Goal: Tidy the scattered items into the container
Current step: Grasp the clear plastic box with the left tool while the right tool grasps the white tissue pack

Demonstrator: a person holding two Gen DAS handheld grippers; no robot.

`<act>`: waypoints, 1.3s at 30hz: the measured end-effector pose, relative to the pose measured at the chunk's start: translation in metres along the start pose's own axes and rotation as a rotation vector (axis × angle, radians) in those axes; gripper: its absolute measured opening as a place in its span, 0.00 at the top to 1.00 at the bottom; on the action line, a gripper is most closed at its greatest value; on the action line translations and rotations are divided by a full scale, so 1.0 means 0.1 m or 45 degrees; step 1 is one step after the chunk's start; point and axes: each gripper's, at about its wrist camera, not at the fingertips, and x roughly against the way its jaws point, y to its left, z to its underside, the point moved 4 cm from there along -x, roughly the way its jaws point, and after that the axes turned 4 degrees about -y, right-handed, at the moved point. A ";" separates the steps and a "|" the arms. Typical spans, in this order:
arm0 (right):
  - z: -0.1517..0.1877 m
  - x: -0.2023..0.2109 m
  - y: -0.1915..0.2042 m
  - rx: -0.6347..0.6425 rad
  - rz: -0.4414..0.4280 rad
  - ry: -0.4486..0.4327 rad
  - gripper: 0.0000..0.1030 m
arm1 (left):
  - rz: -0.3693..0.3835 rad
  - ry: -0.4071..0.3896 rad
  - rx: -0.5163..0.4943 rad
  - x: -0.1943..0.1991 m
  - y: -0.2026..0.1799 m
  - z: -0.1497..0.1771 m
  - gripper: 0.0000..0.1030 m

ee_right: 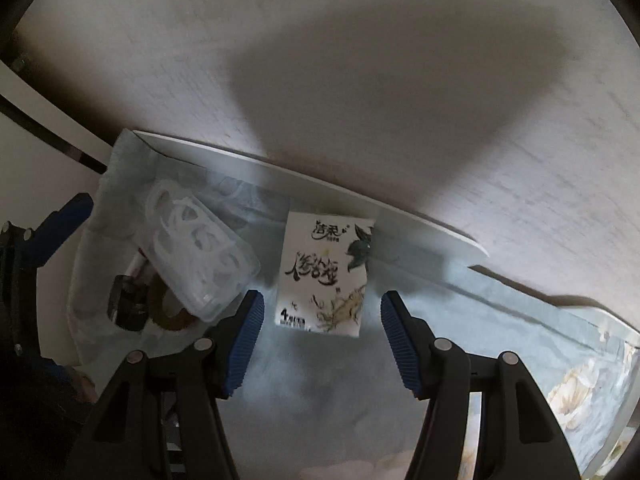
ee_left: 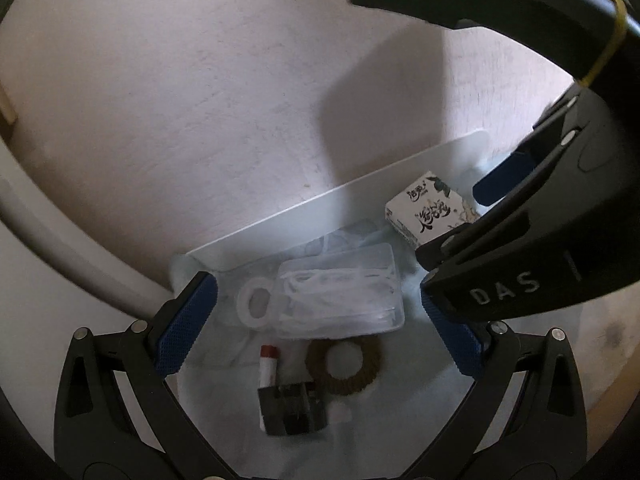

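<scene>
We hover over the container (ee_right: 304, 178), both sets of fingers apart & empty

Tissue pack (ee_right: 326, 276) lies inside, w/ floss-pick box (ee_left: 340, 292), hair tie (ee_left: 344, 368) & lipstick (ee_left: 268, 368). Right gripper (ee_right: 322, 320) hangs just above pack, left gripper (ee_left: 316, 320) above box. Next, we judge: fetch any strays. Legible: "4" on pack, "DAS" on right gripper.

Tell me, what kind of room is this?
Probably a home, maybe a bedroom. A flowery cloth lines the container, which holds small personal things: a tissue pack, a brown hair tie and a lip balm.
</scene>
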 end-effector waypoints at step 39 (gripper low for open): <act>-0.02 0.11 -0.19 0.070 0.021 -0.122 0.56 | 0.244 0.075 0.178 -0.56 -0.02 0.34 0.23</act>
